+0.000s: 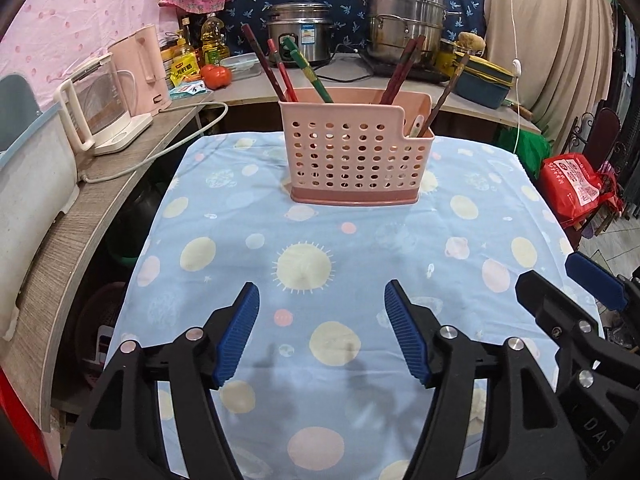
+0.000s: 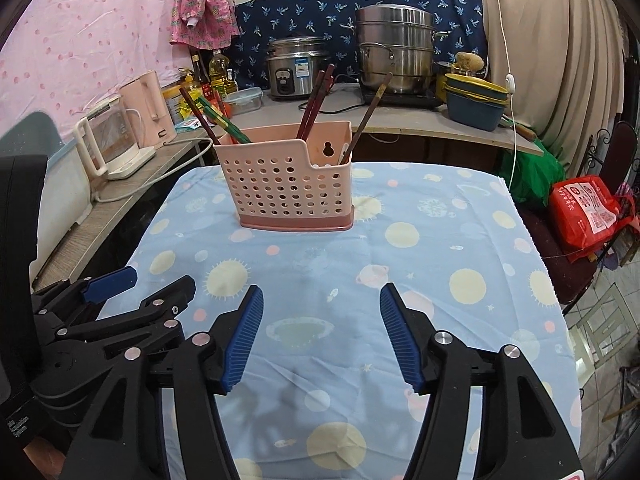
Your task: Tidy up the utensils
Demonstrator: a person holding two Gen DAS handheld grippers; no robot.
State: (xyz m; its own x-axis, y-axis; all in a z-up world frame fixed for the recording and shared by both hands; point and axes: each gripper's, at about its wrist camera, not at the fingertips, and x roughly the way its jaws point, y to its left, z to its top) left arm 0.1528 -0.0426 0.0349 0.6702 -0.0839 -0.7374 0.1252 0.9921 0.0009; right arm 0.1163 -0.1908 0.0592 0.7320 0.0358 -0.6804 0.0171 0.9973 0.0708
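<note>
At the frame's upper centre, the pink utensil holder (image 1: pixel 356 152) stands upright, chopsticks (image 1: pixel 267 65) inside. Below, left gripper (image 1: pixel 322 334) and right gripper (image 2: pixel 322 336) gape wide, empty.

Both wrist views look forward, low over the table (image 1: pixel 224 168) near its front edge (left camera sits left), sharing the pink utensil holder (image 1: pixel 356 152) (image 2: pixel 292 188) well ahead.
</note>
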